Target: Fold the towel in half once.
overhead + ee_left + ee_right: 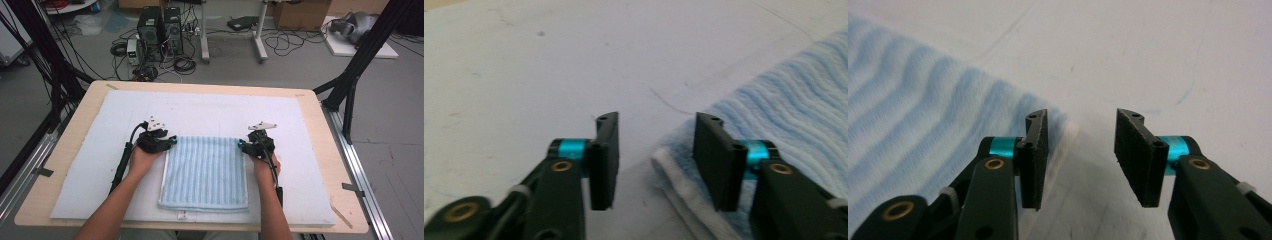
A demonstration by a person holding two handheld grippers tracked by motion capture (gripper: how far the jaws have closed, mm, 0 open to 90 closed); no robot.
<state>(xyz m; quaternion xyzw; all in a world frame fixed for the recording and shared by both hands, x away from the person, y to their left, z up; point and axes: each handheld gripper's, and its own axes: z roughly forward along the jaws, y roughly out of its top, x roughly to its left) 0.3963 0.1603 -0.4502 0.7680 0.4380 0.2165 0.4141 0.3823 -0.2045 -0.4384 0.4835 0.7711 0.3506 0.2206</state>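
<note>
A folded light-blue striped towel point(205, 172) lies flat on the white mat point(200, 107) near the table's front. My left gripper point(172, 141) rests at the towel's far left corner, my right gripper point(241, 145) at its far right corner. In the left gripper view the jaws point(655, 155) stand apart, with the towel's corner point(794, 95) lying by the right jaw and nothing pinched. In the right gripper view the jaws point(1080, 150) are also apart over bare mat, and the towel's edge point(913, 115) runs under the left jaw.
The mat covers most of a wooden table point(75, 150). Black frame posts point(360, 60) stand at the table's back corners. Computer towers point(160, 32) and cables sit on the floor beyond. Bare mat stretches behind and beside the towel.
</note>
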